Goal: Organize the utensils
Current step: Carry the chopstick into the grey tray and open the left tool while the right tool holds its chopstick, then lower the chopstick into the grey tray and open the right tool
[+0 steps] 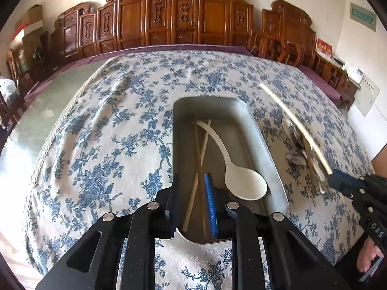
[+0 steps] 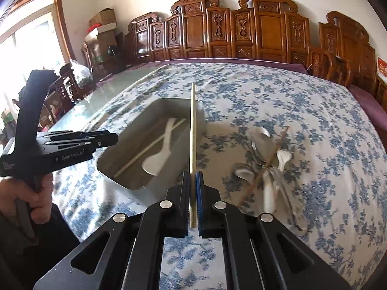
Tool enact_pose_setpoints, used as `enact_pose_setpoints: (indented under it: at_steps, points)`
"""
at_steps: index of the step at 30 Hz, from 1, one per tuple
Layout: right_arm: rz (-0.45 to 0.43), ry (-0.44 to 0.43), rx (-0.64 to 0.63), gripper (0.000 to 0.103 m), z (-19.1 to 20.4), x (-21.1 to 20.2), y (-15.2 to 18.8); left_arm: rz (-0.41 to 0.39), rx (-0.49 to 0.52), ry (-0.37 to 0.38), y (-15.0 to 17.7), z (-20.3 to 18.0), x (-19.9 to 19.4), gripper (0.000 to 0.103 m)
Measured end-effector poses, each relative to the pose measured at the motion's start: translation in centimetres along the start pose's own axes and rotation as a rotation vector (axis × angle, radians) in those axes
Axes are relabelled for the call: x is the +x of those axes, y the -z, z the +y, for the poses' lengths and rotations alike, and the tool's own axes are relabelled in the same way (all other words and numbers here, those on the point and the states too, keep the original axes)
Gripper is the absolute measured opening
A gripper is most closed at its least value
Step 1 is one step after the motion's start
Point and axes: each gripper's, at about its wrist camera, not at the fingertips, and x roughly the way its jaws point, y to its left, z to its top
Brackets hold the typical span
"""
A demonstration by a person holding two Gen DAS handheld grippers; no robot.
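**Chopstick heading for the tray**

The right gripper [image 2: 192, 203] fingers are pinching a pale wooden chopstick [image 2: 192, 130], its long axis pointing straight ahead. The rectangular steel tray [image 2: 125, 177] is lying just left of it; the left gripper [image 1: 192, 205], slightly parted and empty, is hovering over the tray's near end.

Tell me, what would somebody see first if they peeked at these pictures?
Probably the pale chopstick pinched upright in the right gripper, sticking up over the blue-flowered tablecloth. Next, the metal tray in the middle of the table, with a big white spoon and chopsticks lying inside. A jumbled pile of spoons and chopsticks waits on the cloth to the tray's right.
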Motion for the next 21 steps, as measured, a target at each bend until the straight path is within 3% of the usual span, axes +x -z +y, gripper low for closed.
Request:
enact_pose_setpoints:
  at_steps: [8, 21]
  points:
    - [0.043, -0.075, 0.028, 0.006, 2.9, 2.4, -2.2, -0.049, -0.030, -0.011, -0.5, 2.1, -1.8, 0.018]
    - [0.136, -0.095, 0.078, 0.006, 5.1, 7.0, -3.7, -0.078, -0.068, -0.023, -0.8, 4.2, -2.8, 0.018]
